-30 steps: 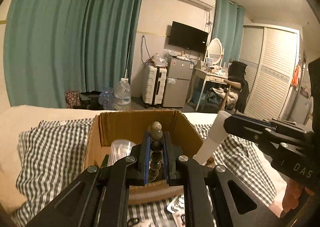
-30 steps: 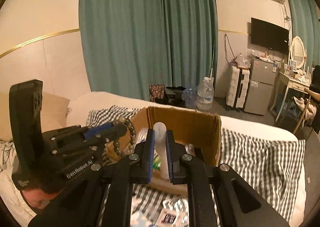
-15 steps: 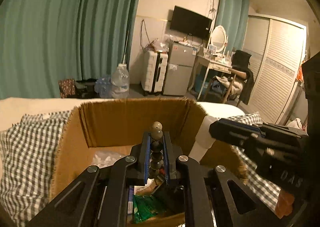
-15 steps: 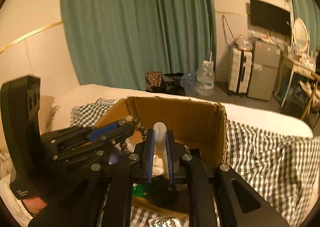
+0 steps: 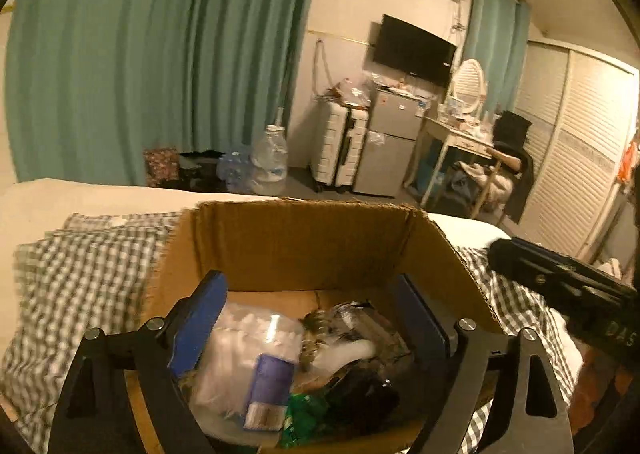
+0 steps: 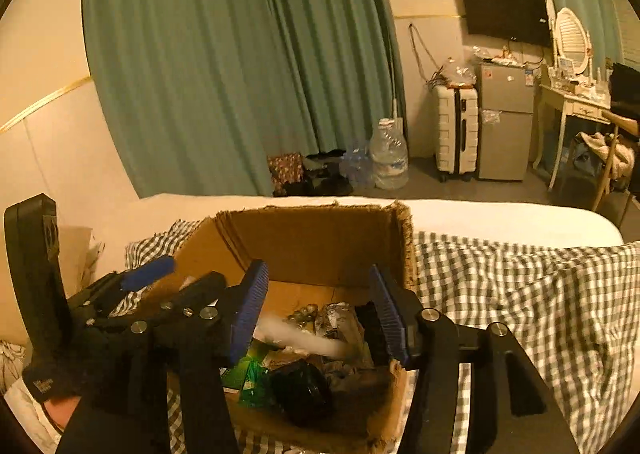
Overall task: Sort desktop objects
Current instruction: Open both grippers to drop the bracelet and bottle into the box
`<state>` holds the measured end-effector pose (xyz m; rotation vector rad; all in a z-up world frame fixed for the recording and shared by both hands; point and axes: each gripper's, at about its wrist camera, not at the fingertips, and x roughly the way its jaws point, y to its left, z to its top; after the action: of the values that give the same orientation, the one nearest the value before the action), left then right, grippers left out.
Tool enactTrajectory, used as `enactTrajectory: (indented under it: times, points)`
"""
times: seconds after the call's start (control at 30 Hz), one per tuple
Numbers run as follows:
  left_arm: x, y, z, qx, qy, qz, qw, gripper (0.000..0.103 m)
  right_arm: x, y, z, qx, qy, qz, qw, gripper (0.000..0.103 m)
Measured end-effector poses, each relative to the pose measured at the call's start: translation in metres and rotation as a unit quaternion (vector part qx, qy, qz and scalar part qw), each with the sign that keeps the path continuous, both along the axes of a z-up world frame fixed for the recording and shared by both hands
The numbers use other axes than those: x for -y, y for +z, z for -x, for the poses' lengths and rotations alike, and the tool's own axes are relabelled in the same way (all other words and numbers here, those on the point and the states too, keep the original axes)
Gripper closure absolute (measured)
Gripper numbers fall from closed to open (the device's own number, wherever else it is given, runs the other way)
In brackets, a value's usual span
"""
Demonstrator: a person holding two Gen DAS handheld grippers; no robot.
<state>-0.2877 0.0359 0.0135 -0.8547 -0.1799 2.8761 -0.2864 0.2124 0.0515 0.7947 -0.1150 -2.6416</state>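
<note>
**A:** Where are the white tube (image 6: pixel 298 337) and the bead bracelet (image 6: pixel 304 312) sitting?

**B:** Both are lying inside the cardboard box (image 6: pixel 320 242), on top of the pile. The tube is showing as a blurred streak across the clutter, so I cannot tell whether it is settling or rolling. The beads are bunching just behind it, near the back wall.

**A:** And my grippers?

**B:** You are holding the right gripper (image 6: pixel 318 274) over the box. Its fingers (image 6: pixel 248 310) have just been opening, are now standing about half apart, and are gripping nothing; the tube is lying below them, clear of the pads. The fingers (image 5: pixel 200 314) of your left gripper (image 5: pixel 308 294) have just been opening too. They are now spreading wide and empty above the clear plastic container (image 5: pixel 248 358).

**A:** What is threatening to go wrong?

**B:** Mostly the withdrawal, in my judgement. Both sets of fingers are hanging low inside the rim, so pulling back flat is risking a snag on the front wall and a tipped box, which is resting on a soft checked blanket (image 6: pixel 520 294) on the bed. The two grippers are also crowding each other, so lifting them together is inviting a knock. And the pile is heaping unevenly, so the round tube could be rolling toward the low front edge.
</note>
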Motion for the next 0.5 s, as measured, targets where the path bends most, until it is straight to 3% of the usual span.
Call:
enactTrajectory:
  times: [0.17,0.33,0.43,0.5]
  points:
    - [0.013,0.027,-0.036,-0.021,0.035,0.020,0.9990,0.005,-0.010,0.025,-0.039,-0.016,-0.008,-0.005,1.000,0.046]
    - [0.025,0.058,-0.083,-0.044,0.054,0.012,0.9975,0.000,-0.012,0.050,-0.087,-0.026,-0.014,-0.020,0.999,0.041]
    - [0.024,0.075,-0.107,-0.050,0.059,0.019,0.9968,0.000,-0.010,0.062,-0.112,-0.033,-0.019,-0.024,0.999,0.032]
    - [0.022,0.082,-0.125,-0.054,0.059,0.026,0.9965,0.000,-0.008,0.067,-0.128,-0.033,-0.025,-0.027,0.999,0.020]
